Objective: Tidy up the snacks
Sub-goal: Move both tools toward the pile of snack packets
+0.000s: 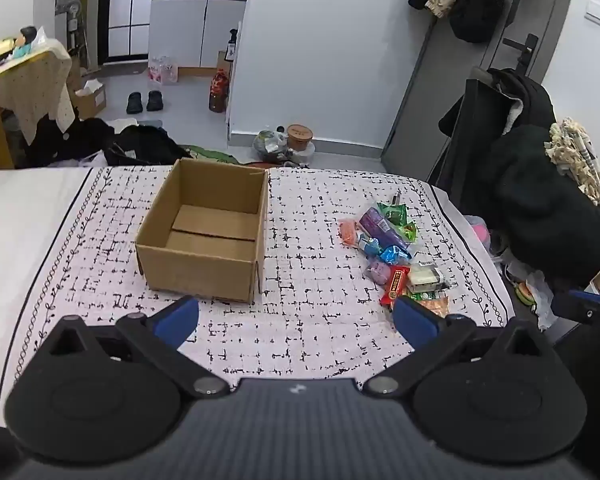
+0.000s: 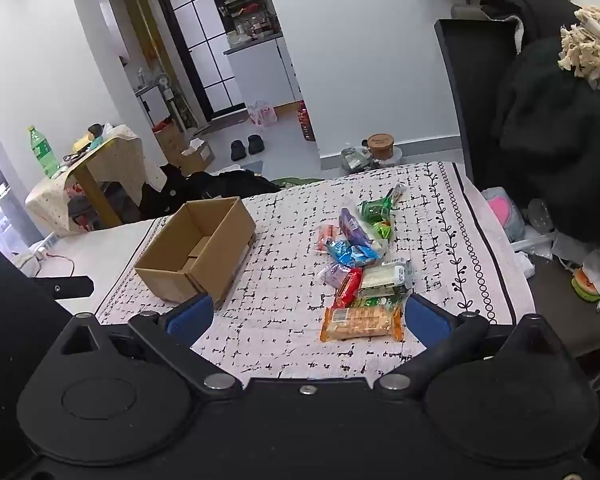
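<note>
An open cardboard box [image 1: 204,236] [image 2: 196,248] with nothing inside sits on the patterned cloth. To its right lies a pile of wrapped snacks [image 1: 392,252] [image 2: 360,256], among them a red packet [image 1: 394,285] [image 2: 349,286], a purple one [image 1: 376,222] and an orange biscuit pack [image 2: 362,323] nearest me. My left gripper [image 1: 296,316] is open above the cloth, in front of the box and left of the pile. My right gripper [image 2: 308,316] is open too, with the orange pack lying on the cloth between its blue fingertips, untouched.
The cloth-covered bed [image 1: 312,208] ends at the far side and right, where dark clothes [image 1: 548,200] hang over a chair. Beyond lie black bags on the floor [image 1: 140,146], a small draped table [image 2: 96,168] with a green bottle [image 2: 42,152], and slippers [image 1: 144,101].
</note>
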`<state>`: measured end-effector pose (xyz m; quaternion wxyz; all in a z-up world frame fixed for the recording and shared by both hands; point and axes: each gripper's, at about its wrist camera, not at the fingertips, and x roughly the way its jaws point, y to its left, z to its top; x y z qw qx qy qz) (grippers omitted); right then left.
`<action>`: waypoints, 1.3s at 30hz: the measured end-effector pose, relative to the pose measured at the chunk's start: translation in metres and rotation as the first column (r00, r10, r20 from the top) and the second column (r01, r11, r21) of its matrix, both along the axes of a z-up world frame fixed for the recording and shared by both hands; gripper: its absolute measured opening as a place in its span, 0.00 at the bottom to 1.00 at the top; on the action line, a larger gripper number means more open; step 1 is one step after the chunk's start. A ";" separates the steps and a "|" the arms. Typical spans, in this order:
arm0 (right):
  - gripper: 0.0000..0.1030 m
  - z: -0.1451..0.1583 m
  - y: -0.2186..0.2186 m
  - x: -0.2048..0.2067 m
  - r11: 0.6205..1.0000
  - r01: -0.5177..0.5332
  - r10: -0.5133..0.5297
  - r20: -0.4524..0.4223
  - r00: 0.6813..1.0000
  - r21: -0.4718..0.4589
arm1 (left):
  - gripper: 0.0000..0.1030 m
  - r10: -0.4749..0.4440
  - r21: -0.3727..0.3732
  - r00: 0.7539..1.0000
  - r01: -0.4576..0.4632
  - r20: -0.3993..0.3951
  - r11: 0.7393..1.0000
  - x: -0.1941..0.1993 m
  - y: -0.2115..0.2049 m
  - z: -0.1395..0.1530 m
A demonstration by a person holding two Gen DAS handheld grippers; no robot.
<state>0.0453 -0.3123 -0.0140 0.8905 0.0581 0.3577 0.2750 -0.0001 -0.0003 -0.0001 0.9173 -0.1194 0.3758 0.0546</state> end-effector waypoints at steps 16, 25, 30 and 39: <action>1.00 0.000 -0.006 -0.005 0.999 0.008 -0.007 0.015 1.000 -0.035 | 1.00 -0.032 0.019 0.999 0.032 0.015 0.999 -0.006 -0.010 0.007; 1.00 0.001 -0.007 -0.006 0.999 0.012 -0.011 0.013 1.000 -0.033 | 1.00 -0.034 0.015 0.999 0.034 0.009 0.999 -0.007 -0.012 0.005; 1.00 -0.002 -0.008 -0.004 0.999 0.015 -0.015 0.001 1.000 -0.030 | 1.00 -0.031 0.009 0.999 0.031 0.009 0.999 -0.007 -0.012 0.005; 1.00 -0.003 -0.006 -0.007 0.999 0.023 -0.023 0.002 1.000 -0.032 | 1.00 -0.042 -0.010 0.999 0.042 0.017 0.999 -0.006 -0.013 0.005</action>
